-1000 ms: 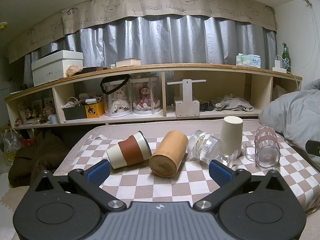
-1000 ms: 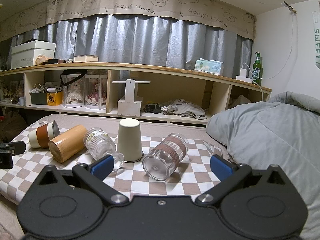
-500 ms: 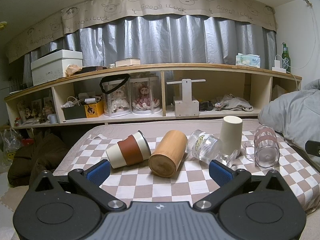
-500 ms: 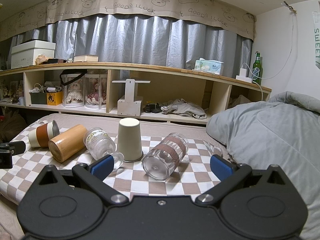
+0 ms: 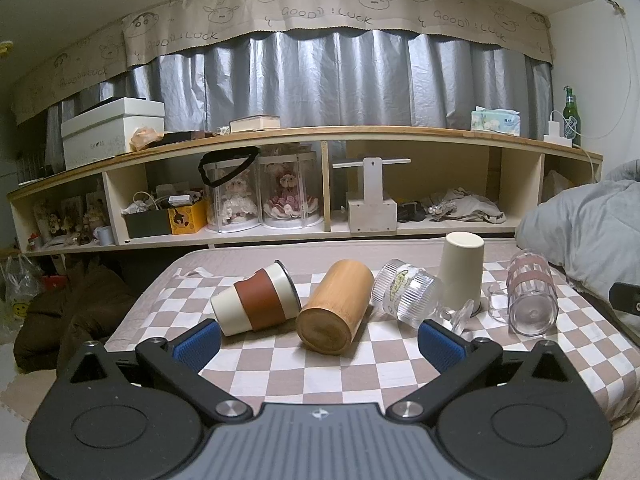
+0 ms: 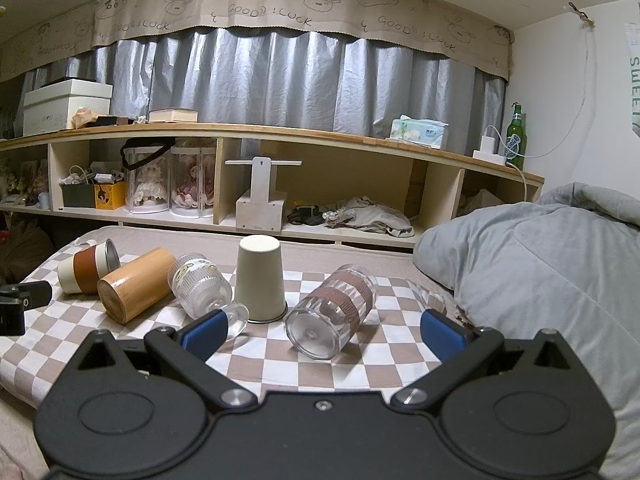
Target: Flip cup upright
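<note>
The clear banded cup (image 6: 331, 316) lay on its side at twelve o'clock from the right gripper (image 6: 322, 330), base toward its spread, empty fingers (image 6: 442, 336), nearer than the equally spread left gripper (image 5: 319, 346).

Nothing has changed: cups (image 5: 328, 308) and both hand-held grippers (image 6: 324, 330) sit as before.

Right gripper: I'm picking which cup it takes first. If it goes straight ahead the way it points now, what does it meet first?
Most likely the clear mug with the brown band, lying on its side with its base toward the open right gripper. The upside-down cream cup sits just left of that line, though depth is hard to judge.
</note>
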`<state>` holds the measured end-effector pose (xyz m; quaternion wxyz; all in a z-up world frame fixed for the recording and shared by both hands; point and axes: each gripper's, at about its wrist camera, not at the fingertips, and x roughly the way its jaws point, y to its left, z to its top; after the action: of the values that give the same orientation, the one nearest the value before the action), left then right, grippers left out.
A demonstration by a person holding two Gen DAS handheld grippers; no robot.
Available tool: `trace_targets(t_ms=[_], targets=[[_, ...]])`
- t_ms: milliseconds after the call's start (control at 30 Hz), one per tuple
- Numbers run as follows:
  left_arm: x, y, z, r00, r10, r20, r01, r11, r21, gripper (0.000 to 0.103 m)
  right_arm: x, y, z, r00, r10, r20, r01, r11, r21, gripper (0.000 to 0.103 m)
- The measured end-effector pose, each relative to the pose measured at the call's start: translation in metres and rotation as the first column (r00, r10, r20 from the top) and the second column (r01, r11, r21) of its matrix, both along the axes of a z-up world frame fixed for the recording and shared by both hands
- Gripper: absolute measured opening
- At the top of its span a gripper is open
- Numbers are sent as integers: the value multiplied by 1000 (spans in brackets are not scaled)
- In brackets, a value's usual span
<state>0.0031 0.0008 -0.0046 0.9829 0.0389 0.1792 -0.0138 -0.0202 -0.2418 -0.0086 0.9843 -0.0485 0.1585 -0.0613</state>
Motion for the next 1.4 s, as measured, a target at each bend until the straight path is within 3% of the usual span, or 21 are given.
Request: trace_targets(t_ms=[933,1400], targets=[[0,-1,-1,1000,-2,-3,2,1000,-1,103,-2,1,-1,1000,1,-1,-1,1000,-1,103],[-2,-9,-3,999,-50,-19,50,999,-6,103,5,0,-1,1000,-2,-19,2,1000,23,103]])
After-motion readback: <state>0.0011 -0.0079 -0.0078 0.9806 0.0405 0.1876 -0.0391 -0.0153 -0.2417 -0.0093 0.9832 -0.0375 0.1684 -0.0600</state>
